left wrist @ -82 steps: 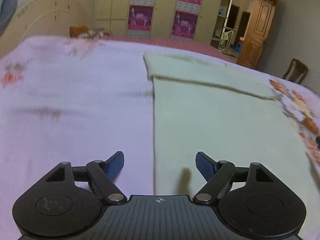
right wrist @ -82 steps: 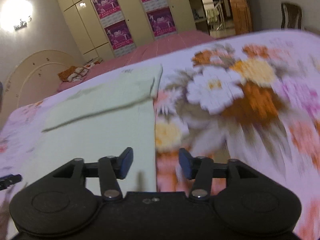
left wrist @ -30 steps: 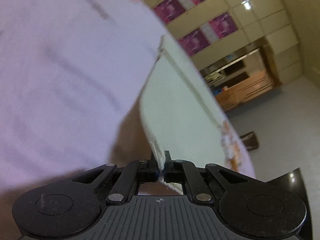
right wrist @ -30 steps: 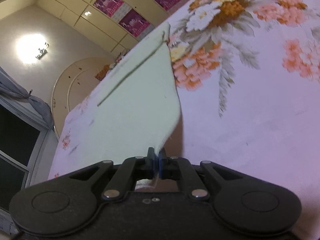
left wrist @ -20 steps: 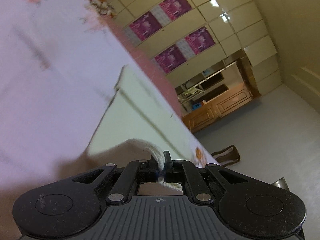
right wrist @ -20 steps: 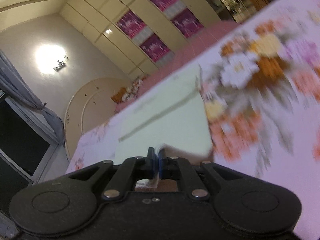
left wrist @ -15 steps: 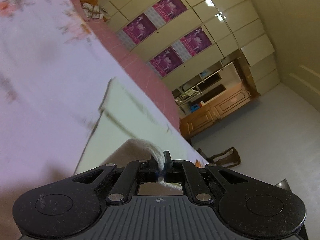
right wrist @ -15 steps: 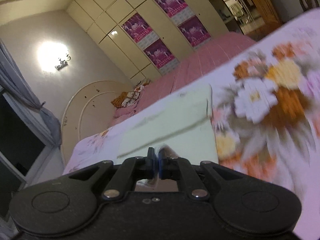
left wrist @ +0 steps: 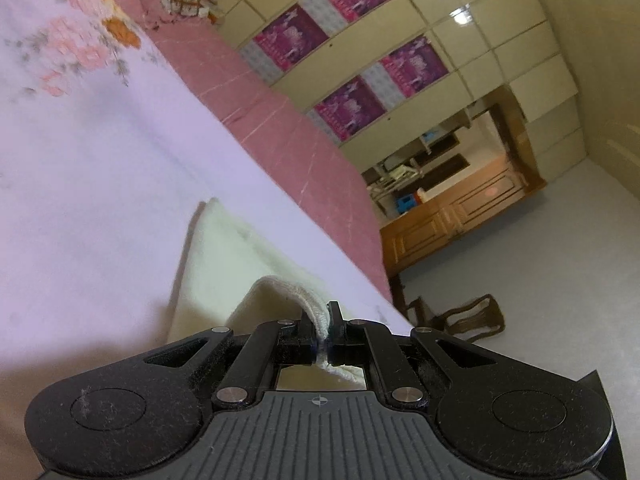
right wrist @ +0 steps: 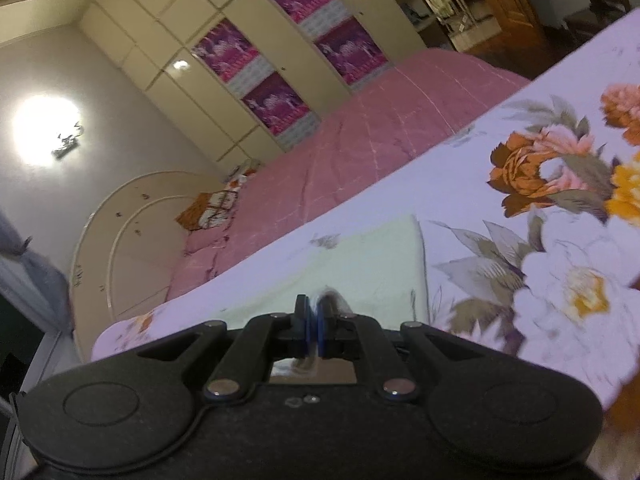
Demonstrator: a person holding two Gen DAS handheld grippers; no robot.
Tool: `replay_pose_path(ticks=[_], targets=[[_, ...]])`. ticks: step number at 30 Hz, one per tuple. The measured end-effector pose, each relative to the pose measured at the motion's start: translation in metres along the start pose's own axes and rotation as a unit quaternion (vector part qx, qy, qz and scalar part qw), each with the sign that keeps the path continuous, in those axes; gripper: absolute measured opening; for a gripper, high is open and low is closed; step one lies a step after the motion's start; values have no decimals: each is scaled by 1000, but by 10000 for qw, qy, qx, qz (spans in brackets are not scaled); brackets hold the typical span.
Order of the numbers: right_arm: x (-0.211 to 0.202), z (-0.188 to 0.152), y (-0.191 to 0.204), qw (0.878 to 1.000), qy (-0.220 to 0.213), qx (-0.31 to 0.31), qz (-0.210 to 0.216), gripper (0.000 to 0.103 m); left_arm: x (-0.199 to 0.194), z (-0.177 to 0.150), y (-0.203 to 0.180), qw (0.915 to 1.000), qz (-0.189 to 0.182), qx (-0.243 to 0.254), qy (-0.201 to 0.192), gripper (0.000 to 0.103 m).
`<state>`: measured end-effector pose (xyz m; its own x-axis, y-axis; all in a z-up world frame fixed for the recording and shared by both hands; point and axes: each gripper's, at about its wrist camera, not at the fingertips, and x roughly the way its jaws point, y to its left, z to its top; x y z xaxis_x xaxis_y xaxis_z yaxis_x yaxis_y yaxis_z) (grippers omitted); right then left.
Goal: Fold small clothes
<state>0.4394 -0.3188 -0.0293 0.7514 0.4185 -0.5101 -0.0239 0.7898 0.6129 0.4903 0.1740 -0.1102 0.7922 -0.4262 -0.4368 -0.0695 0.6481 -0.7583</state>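
You have the pale green garment [left wrist: 224,256] pinched at both near corners, and it lies on the floral bedsheet [left wrist: 80,152] with its far part flat. Your left gripper [left wrist: 320,334] is clenched on a thick, ribbed hem that curls up out of the jaws and arches over toward the far side. Your right gripper [right wrist: 314,330] has its blue pads pressed together with a thin, blurred sliver of cloth between them (the fabric there is hard to make out, but the grasp looks real).

In the right wrist view the garment [right wrist: 360,264] runs away from you toward the far edge of the bedsheet [right wrist: 500,240], its right edge straight and just beside the big printed flowers. Beyond it is the pink bedspread [right wrist: 360,136], then the cupboards with purple posters [right wrist: 276,100].

As for progress: the far end of the cloth shows a ridge across it, which I read as a fold already laid in there, though I cannot be sure from these angles. The fold in hand is about midway, by my judgement: the near edge is lifted off the bed and carried up, but not yet laid down on the far part. What is left is to carry both corners forward evenly, set them down near the far edge, let go, and then make any further folds.
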Motion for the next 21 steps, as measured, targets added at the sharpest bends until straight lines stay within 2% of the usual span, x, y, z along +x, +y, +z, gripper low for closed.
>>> replay_pose_path(ticks=[4, 7, 8, 9, 10, 11, 14, 18, 19, 21], targets=[[41, 5, -10, 9995, 158, 94, -250, 4, 34, 9, 10, 9997, -29, 160, 206, 5], [60, 7, -16, 9988, 191, 73, -450, 5, 42, 20, 9, 9996, -149, 248, 68, 7], [62, 7, -16, 9987, 139, 85, -488, 9, 41, 23, 11, 9997, -159, 206, -9, 27], [61, 7, -18, 9985, 38, 122, -530, 13, 38, 24, 11, 9996, -174, 197, -124, 58], [59, 9, -21, 9983, -86, 143, -550, 26, 32, 22, 12, 9991, -140, 268, -301, 66], [56, 8, -22, 9979, -202, 118, -609, 32, 30, 24, 10, 9984, -95, 402, -379, 67], [49, 7, -23, 9980, -265, -31, -572, 33, 33, 29, 6, 9971, -6, 723, -247, 67], [53, 6, -18, 9975, -85, -395, -588, 33, 43, 32, -7, 9876, 448, 1502, 14, 65], [55, 7, -14, 9971, -29, -499, -572, 33, 45, 32, -11, 9830, 626, 1726, 94, 61], [62, 4, -6, 9951, 125, -781, -601, 33, 52, 31, -18, 9750, 811, 2042, 339, 47]])
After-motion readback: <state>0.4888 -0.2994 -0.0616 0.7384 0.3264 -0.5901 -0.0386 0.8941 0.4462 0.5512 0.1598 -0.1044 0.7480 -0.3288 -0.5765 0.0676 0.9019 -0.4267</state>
